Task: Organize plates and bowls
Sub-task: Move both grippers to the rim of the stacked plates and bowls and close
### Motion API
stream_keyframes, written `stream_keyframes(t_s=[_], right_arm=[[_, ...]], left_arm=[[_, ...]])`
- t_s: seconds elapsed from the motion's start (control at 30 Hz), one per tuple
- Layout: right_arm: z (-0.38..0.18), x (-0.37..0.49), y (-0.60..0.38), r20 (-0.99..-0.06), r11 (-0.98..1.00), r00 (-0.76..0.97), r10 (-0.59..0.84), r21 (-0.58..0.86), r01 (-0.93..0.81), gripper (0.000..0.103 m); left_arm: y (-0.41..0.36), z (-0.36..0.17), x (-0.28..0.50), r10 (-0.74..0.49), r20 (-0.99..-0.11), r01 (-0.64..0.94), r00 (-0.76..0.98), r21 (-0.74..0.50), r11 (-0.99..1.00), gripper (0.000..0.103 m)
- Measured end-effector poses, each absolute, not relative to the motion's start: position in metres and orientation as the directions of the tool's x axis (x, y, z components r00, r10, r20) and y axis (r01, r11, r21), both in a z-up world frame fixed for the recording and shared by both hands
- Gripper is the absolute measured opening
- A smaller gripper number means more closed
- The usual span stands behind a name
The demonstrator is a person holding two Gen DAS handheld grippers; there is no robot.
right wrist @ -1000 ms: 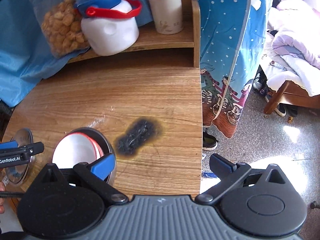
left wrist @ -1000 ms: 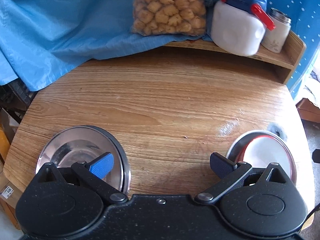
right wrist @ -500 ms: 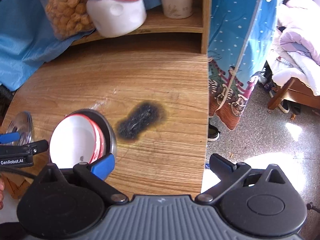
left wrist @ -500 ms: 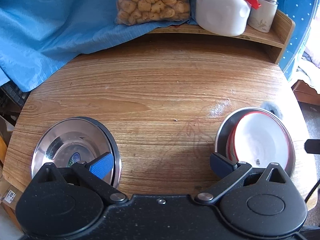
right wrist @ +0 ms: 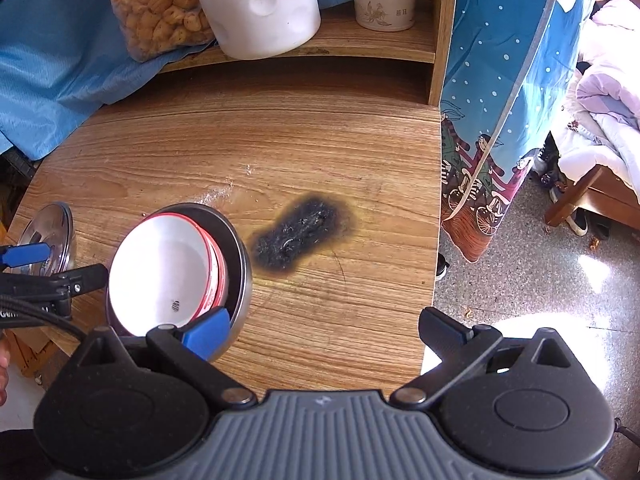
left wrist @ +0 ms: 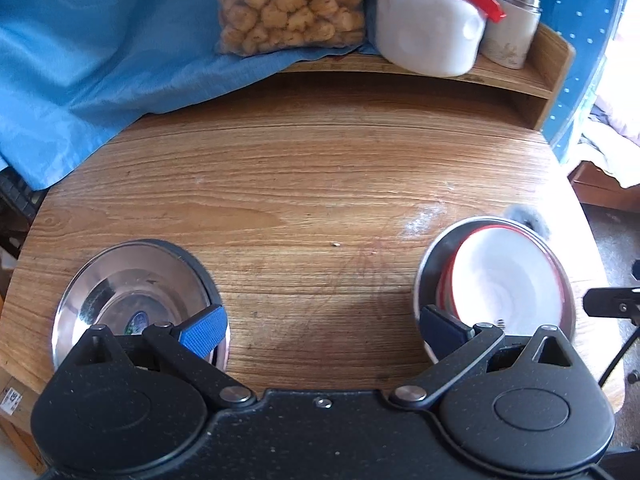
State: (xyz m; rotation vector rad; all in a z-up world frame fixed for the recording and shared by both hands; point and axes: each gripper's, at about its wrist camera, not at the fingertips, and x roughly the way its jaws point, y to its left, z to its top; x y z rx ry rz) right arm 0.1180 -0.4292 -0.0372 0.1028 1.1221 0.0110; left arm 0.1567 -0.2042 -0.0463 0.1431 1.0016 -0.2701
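Note:
A steel plate (left wrist: 132,296) lies on the wooden table (left wrist: 304,184) at the near left; it also shows in the right wrist view (right wrist: 52,232). A white bowl with a red rim (left wrist: 508,280) sits inside a steel plate (left wrist: 428,272) at the near right, seen too in the right wrist view as the bowl (right wrist: 160,272) in its plate (right wrist: 240,264). My left gripper (left wrist: 320,328) is open and empty above the near edge, between the two plates. My right gripper (right wrist: 324,332) is open and empty, its left finger over the bowl's plate.
A low wooden shelf (left wrist: 520,80) at the table's back holds a bag of snacks (left wrist: 288,4), a white jug (left wrist: 428,32) and a cream flask (left wrist: 512,32). Blue cloth (left wrist: 80,60) drapes the back left. A burn mark (right wrist: 300,232) lies right of the bowl. The table edge drops to the floor (right wrist: 520,272).
Both grippers have drawn back and up, so more of both plates and the bowl shows. Nothing on the table has moved.

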Motion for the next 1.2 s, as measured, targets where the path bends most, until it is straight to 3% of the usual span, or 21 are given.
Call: stream_keyframes(t_s=[0.67, 1.0, 1.2], right_arm=[[-0.052, 0.131, -0.403, -0.911, 0.998, 0.412, -0.006, -0.029, -0.051, 0.103], [-0.056, 0.132, -0.408, -0.910, 0.998, 0.414, 0.019, -0.006, -0.058, 0.102], [-0.055, 0.131, -0.408, -0.906, 0.997, 0.420, 0.043, 0.015, -0.070, 0.095]], left_arm=[[-0.220, -0.061, 0.168, -0.142, -0.862, 0.318, 0.486, 0.023, 0.948, 0.102], [-0.219, -0.067, 0.167, -0.149, -0.869, 0.296, 0.471, -0.004, 0.955, 0.102], [-0.220, -0.070, 0.167, -0.159, -0.873, 0.301, 0.461, -0.015, 0.954, 0.095]])
